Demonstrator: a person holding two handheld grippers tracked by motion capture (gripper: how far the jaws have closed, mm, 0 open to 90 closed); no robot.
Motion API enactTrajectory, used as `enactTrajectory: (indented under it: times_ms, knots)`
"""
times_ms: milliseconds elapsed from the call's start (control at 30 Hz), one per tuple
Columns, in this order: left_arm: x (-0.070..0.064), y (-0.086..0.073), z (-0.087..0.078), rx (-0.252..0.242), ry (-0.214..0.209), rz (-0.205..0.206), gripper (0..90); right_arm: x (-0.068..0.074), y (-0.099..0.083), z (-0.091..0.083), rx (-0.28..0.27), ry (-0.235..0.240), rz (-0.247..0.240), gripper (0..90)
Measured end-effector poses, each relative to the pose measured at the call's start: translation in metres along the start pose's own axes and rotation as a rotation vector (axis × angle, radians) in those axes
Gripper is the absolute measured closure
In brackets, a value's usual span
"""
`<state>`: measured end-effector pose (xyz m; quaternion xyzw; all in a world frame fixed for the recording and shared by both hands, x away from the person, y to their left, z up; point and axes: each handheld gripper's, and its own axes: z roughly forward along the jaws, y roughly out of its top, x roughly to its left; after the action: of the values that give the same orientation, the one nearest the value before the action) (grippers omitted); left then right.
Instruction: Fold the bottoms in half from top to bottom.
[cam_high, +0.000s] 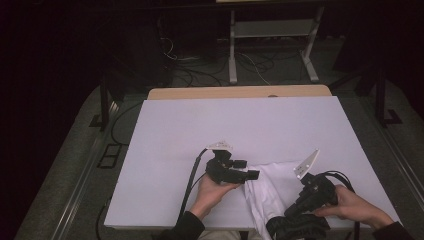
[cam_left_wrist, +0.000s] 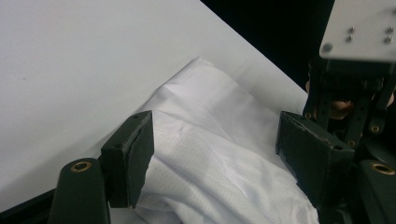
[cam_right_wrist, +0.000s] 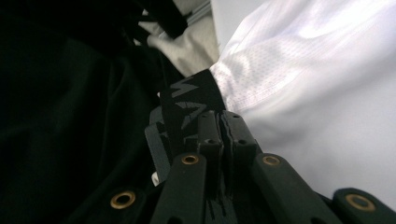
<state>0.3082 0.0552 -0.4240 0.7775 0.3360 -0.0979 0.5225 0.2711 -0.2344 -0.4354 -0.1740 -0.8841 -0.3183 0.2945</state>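
Your right gripper (cam_right_wrist: 219, 135) has its jaws pressed together on the black band (cam_right_wrist: 189, 105) that hems the white garment (cam_right_wrist: 322, 102), down at the near edge of the table; in the high view this gripper (cam_high: 295, 212) sits low over the dark part of the cloth that hangs off the edge. Your left gripper (cam_left_wrist: 217, 154) stands wide apart, one jaw at each side of a raised fold of the white garment (cam_left_wrist: 219, 154), and the left pad (cam_left_wrist: 135, 158) touches the cloth without gripping it. From above, that gripper (cam_high: 250, 175) lies just left of the garment (cam_high: 272, 182), pointing toward it.

The garment is thin, slightly glossy fabric with a fine dotted mesh weave, crumpled into soft folds. The band is matte black with grey zigzag marks, seen in the right gripper view. The jaws are blocky black pads on arms with brass rivets. The table (cam_high: 225, 125) is flat, plain white, with a wooden strip along its far edge
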Motion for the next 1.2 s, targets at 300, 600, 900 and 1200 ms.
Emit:
enactTrajectory:
  times_ms: [300,600,900,1200]
  knots:
    - [0.002,0.000,-0.001,-0.003,0.000,-0.006,26.5,0.000,-0.001,0.015,0.082,-0.046,-0.024,85.7]
    - [0.004,0.000,0.002,0.002,0.003,-0.017,25.8,-0.001,-0.002,0.021,0.116,-0.082,-0.014,87.4]
    - [0.005,0.000,0.002,0.007,0.007,-0.020,25.7,0.006,0.000,0.011,0.071,-0.101,-0.057,79.4]
    - [0.008,0.000,0.003,0.014,0.019,-0.020,25.3,0.016,0.007,-0.014,-0.029,-0.183,-0.095,63.3]
